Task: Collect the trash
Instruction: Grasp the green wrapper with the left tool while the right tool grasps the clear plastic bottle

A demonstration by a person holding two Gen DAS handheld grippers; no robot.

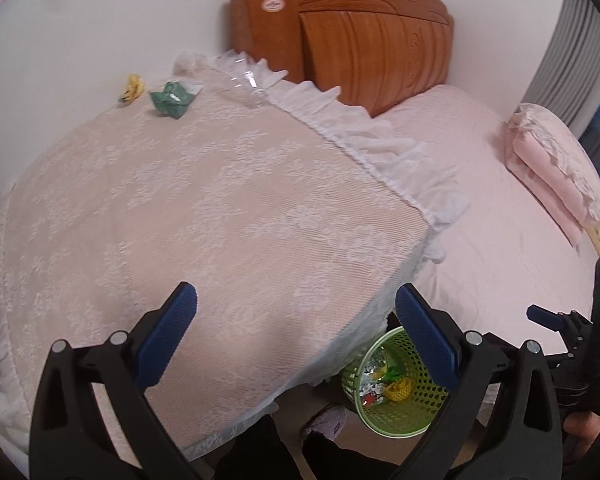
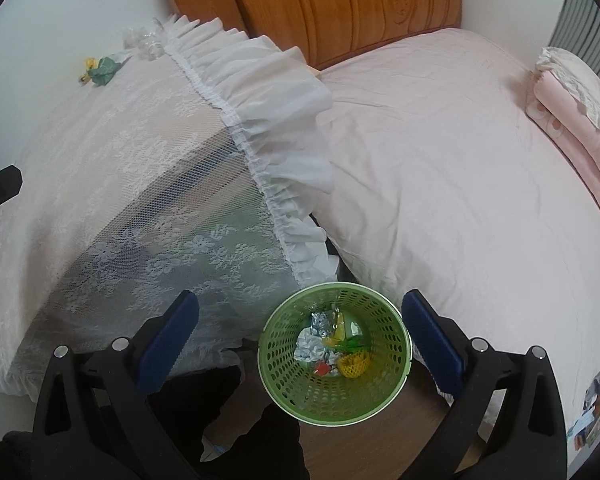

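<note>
Right wrist view looks straight down into the green basket (image 2: 334, 354), which stands on the floor in the gap between the lace-covered desk (image 2: 112, 168) and the bed (image 2: 440, 168), a handy spot, I judge, since trash from either surface can be dropped in with a short reach. Several scraps already lie in it: crumpled foil, a yellow piece, a small red one and something green; I cannot count them exactly. The right tongs (image 2: 300, 320) hang over the basket, spread wide and holding nothing, which suggests a drop is done or none is due. Still to collect are two visible pieces at the far corner of the desk by the wall: one green wrapper (image 1: 174, 98) and, just beside it, one yellow scrap (image 1: 132, 87); clear plastic (image 1: 246, 76) near the frill may be a third. The left tongs (image 1: 296, 316), also wide and empty, point over the desk toward them. One folded pink blanket (image 1: 548, 172) lies on the bed.
</note>
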